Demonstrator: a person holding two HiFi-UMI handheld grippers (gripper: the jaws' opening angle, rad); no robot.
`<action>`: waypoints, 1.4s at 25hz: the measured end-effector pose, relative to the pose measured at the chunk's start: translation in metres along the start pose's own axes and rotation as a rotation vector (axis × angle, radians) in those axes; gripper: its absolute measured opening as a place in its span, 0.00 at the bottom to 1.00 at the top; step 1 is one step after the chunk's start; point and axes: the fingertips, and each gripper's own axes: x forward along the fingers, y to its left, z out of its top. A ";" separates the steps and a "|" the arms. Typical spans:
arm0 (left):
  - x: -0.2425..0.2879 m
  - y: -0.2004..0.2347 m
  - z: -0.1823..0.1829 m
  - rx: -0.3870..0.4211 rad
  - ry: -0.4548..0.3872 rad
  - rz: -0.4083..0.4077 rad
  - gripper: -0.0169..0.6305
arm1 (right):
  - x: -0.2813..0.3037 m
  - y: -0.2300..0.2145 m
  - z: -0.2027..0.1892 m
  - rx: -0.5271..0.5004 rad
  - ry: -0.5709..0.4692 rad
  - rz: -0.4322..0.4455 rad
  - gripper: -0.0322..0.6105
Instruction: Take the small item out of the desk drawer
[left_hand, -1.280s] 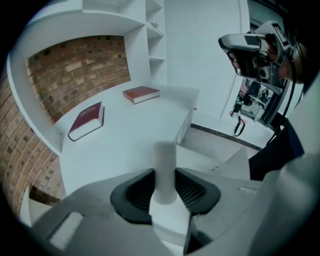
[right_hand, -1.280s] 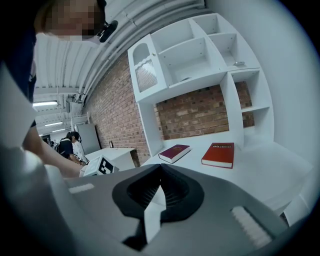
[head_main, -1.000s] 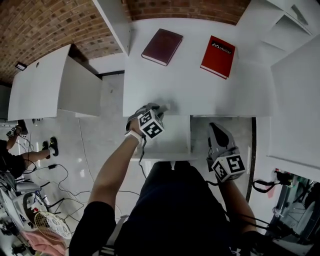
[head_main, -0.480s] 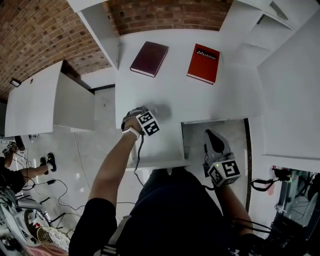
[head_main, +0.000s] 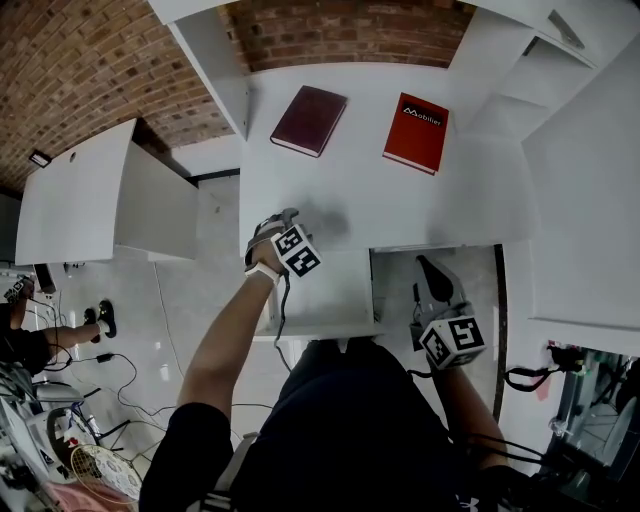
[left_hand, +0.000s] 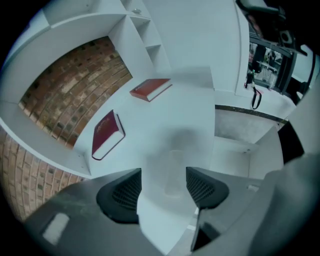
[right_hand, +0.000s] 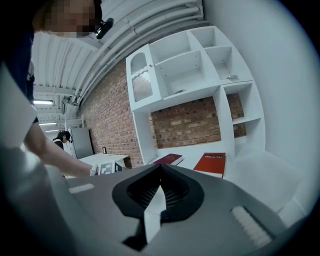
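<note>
One pale, perhaps translucent oblong item lies on the desk inside the opening left claw; right claw clenched.

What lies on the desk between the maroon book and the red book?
Nothing: bare white desktop separates the maroon book from the red book, shown in the head view.

A maroon book and a red book lie apart (both flat, covers up) before the brick wall; what seem to be cables cross the floor.
</note>
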 end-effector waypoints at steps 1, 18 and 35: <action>-0.009 0.006 0.002 -0.015 -0.022 0.021 0.47 | 0.003 0.001 0.002 -0.003 -0.003 0.007 0.05; -0.245 0.087 0.083 -0.391 -0.694 0.203 0.36 | 0.049 0.025 0.079 -0.072 -0.124 0.113 0.05; -0.377 0.100 0.092 -0.680 -1.017 0.315 0.13 | 0.055 0.086 0.154 -0.161 -0.272 0.213 0.05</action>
